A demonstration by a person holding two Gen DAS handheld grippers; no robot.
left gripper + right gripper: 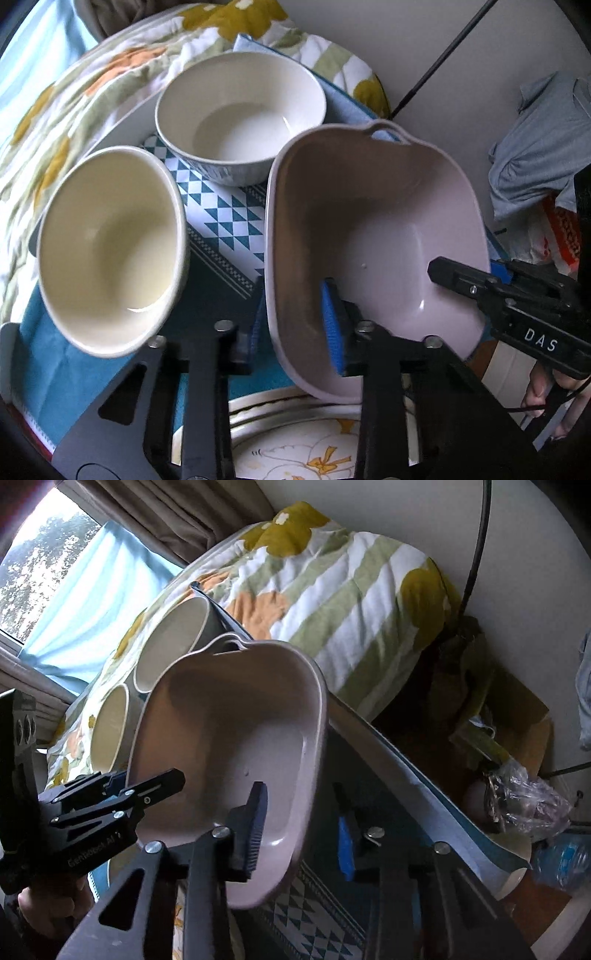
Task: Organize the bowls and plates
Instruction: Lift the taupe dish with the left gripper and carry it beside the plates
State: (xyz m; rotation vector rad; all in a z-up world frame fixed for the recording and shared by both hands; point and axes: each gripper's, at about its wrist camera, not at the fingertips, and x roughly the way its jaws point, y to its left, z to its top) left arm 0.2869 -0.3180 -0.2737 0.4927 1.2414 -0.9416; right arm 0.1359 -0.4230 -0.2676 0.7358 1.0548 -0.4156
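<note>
A pale pink oval dish [388,229] with a loop handle sits tilted over the table, and both grippers hold it. My left gripper [291,310] is shut on its left wall, one blue pad [332,328] inside and the other outside. My right gripper [465,269] clamps the opposite rim. In the right wrist view the dish [236,731] fills the middle, with my right gripper [299,794] straddling its wall and my left gripper [147,779] on the far rim. A cream bowl [110,251] and a white bowl [240,110] stand to the left.
A flower-painted plate [295,454] lies under the dish's near end. A blue-and-white triangle mat [221,210] and a blue cloth [55,369] cover the table. A floral quilt [74,92] lies behind. Past the table edge [406,768] are plastic bags [528,797] and clutter.
</note>
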